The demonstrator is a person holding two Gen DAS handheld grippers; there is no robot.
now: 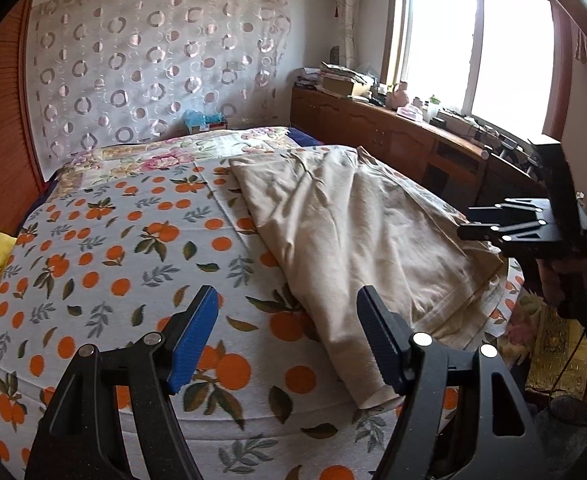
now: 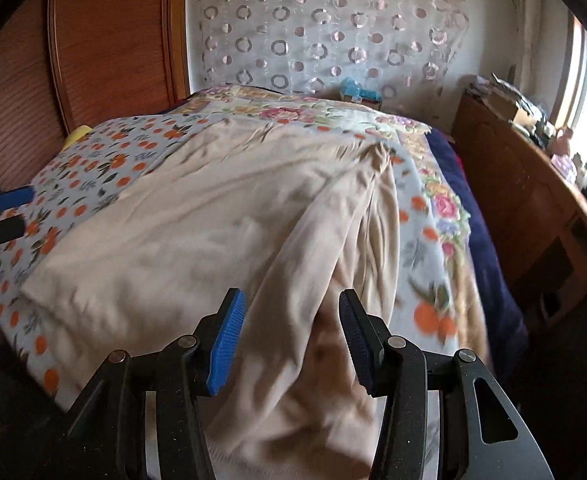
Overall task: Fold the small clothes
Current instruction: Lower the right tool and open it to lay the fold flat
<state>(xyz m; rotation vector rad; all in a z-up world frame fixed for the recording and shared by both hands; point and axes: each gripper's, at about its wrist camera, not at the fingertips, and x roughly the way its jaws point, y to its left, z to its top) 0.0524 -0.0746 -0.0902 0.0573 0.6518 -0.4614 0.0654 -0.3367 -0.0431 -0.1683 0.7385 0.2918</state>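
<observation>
Left claw [image 1: 285,332] wide, empty, over orange-print bedspread [image 1: 113,248] beside sleeve end of beige garment [image 1: 353,232]; right claw [image 2: 289,336] wide, above garment's near edge, gripping nothing. Folding judged barely begun: garment rumpled on bed, all folds remaining. Left view alone shows window [image 1: 473,48]; right view alone shows far sleeve bunched.

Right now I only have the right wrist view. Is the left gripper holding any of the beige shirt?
Observer: No. The left gripper is open over the orange-print sheet and grips nothing.
Operator: Where does the sleeve end?
Observer: The sleeve cuff of the beige shirt lies by the left gripper's right finger, near the bed's front edge.
Operator: And the right gripper from that side?
Observer: The right gripper is at the shirt's right edge. I cannot tell if it touches the cloth.
</observation>
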